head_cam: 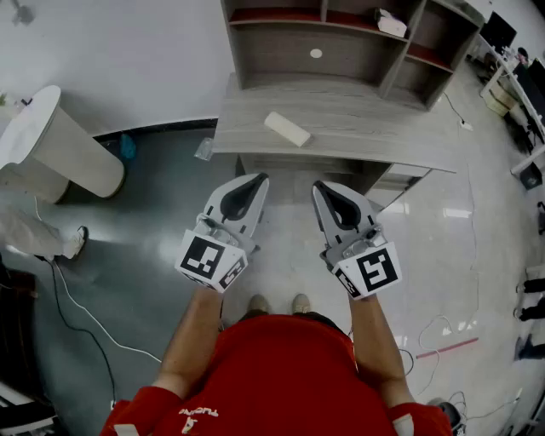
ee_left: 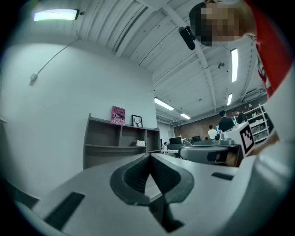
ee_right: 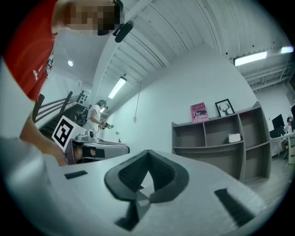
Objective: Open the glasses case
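Observation:
A cream-white glasses case [head_cam: 287,129] lies shut on the grey wooden desk [head_cam: 358,128], well ahead of both grippers. My left gripper [head_cam: 260,178] hangs over the floor short of the desk's front edge, jaws shut with nothing between them. To its right, my right gripper [head_cam: 317,185] is held level with it, also shut and empty. In the left gripper view the left gripper [ee_left: 149,156] has its jaws touching at the tips; the right gripper view shows the right gripper [ee_right: 148,152] the same. The case appears in neither gripper view.
A grey shelf unit [head_cam: 341,43] stands at the back of the desk, holding a small white box [head_cam: 392,24]. A round white table [head_cam: 51,145] stands at the left. Cables [head_cam: 77,306] trail over the glossy floor. Other people stand far off in both gripper views.

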Tool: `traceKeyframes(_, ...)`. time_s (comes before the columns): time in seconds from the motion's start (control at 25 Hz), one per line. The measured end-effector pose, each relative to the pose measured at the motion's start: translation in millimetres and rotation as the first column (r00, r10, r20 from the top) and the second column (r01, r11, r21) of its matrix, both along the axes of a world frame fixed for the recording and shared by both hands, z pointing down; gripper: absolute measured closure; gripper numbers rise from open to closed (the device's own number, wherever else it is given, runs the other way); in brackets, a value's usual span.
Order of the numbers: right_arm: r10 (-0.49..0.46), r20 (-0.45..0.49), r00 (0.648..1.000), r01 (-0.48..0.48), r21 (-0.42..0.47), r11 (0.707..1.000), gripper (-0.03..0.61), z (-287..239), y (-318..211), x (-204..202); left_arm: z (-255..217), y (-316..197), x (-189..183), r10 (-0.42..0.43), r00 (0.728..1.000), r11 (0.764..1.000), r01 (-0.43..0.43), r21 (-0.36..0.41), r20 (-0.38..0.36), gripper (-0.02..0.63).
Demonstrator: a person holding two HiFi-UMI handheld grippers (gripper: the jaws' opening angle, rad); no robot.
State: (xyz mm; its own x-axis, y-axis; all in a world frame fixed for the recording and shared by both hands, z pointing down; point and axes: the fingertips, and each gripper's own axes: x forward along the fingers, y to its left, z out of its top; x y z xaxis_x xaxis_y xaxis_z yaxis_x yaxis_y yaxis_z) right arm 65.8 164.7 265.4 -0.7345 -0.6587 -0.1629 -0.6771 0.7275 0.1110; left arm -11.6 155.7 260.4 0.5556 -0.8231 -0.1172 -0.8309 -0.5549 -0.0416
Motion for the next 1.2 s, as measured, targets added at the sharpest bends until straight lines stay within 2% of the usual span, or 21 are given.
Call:
traceKeyframes(0.4,-0.009,0.014,1.0,0.009,0.015,1.0,0.575,-4,-5,10,-2,-3,6,-0.032,0.999,0.999,0.032,0.001,0.006,0.604)
traceKeyframes(0.56,0.006,0.04,0.999,-0.007,0.018,1.0,0.574,-7,-14,24,-4,-8,8,-0.057,0.998,0.998,0.057,0.007,0.011,0.604)
traceKeyframes(0.96,-0.025,0.029,0.999,0.024,0.024,0.999,0.574,0,-35,58,2,-31,32,-0.108,0.993,0.994,0.107,0.03,0.036,0.604)
traceKeyframes(1.2,-0.033,0.021,0.999,0.032,0.027,0.999,0.574,5,-53,58,7,-48,22,-0.133,0.99,0.991,0.132,0.038,0.051,0.604)
